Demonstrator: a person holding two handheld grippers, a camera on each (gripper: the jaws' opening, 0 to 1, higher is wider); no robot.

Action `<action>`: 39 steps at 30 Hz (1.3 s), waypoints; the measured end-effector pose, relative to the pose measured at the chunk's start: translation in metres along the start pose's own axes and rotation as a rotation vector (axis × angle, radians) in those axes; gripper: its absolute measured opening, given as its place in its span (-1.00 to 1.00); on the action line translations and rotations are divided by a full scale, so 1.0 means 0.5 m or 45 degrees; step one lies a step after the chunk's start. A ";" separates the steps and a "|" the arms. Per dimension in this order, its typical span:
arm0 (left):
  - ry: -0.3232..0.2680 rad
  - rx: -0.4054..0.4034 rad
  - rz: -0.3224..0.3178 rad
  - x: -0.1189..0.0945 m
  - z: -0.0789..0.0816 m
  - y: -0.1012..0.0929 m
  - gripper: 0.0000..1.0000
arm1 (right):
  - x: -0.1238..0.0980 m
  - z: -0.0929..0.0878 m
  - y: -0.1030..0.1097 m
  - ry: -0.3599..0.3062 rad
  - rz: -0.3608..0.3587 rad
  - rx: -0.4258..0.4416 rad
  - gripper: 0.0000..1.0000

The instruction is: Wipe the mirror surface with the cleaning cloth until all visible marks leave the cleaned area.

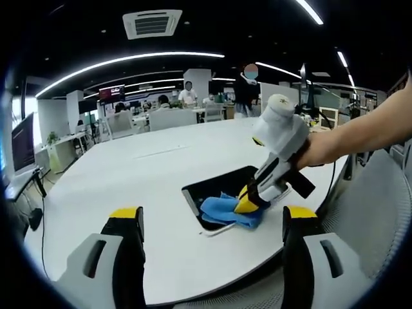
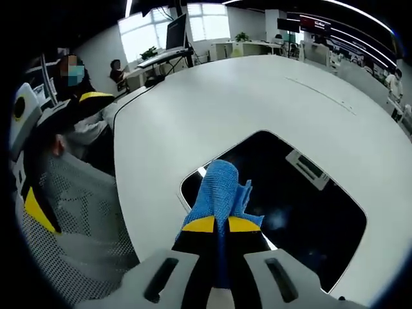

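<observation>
Blue cloth sits clenched between the yellow-tipped jaws of the right gripper, and it is pressed down on the near end of the mirror. The mirror lies flat on the white table and its dark glass reflects the ceiling. From the left gripper view, the left gripper hovers over the table edge with its jaws wide apart, gripping nothing. A hand holds the right gripper there.
</observation>
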State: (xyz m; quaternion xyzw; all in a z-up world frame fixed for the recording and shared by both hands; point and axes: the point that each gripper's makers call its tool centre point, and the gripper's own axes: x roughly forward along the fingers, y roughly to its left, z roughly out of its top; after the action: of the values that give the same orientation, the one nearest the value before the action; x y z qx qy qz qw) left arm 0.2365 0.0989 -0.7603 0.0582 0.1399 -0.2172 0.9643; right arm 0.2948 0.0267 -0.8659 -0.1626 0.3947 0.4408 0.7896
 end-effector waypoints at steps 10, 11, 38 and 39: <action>0.013 0.000 -0.004 -0.001 -0.003 0.000 0.71 | 0.001 0.000 0.000 0.004 0.001 -0.025 -1.00; 0.012 -0.001 -0.003 -0.001 -0.003 0.001 0.71 | 0.000 0.000 0.000 0.006 -0.003 -0.016 -1.00; 0.001 0.008 -0.007 0.002 -0.001 0.002 0.78 | -0.046 -0.048 -0.062 0.014 -0.082 0.031 -1.00; -0.003 0.011 -0.010 0.002 0.000 0.001 0.77 | -0.046 -0.047 -0.061 0.013 -0.084 0.029 -1.00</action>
State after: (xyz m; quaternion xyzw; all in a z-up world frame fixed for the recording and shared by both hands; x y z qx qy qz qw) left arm 0.2375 0.0989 -0.7605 0.0617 0.1379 -0.2218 0.9633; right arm 0.3019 -0.0176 -0.8661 -0.1687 0.3983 0.4091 0.8034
